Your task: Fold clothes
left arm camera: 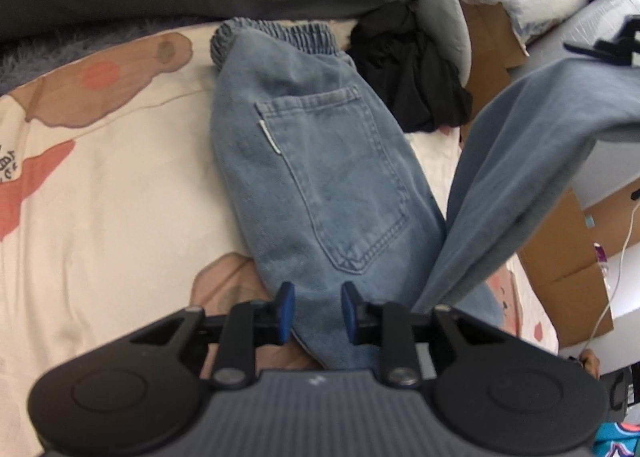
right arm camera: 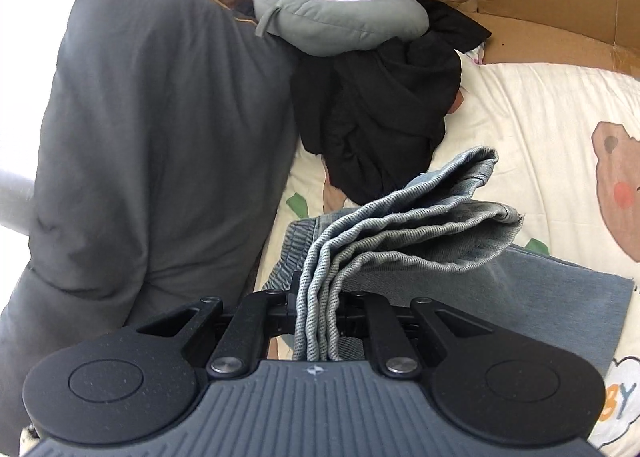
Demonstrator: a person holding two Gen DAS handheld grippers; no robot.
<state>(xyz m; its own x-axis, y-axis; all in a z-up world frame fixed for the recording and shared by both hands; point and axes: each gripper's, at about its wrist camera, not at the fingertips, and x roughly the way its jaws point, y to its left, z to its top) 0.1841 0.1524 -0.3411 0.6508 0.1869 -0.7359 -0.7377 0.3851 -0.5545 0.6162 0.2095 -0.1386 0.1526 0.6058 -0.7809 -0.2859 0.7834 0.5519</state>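
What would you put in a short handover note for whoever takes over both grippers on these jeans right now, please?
Left gripper: open, nothing between the pads, just above the jeans.
Right gripper: shut on the bunched leg hems, holding them up over the waistband end.
Jeans lie on the bear-print sheet, back pocket up, legs lifted and doubling back.
Done: legs stacked together.
Left: lay the hems onto the waistband, release, smooth, probably fold once more.

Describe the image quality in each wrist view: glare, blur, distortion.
Left wrist view: sharp on the jeans, blown-out white at top right, the lifted leg slightly soft, fisheye bending the edges. Right wrist view: overexposed along the left and top, the dark duvet still readable, the bunched denim crisp.
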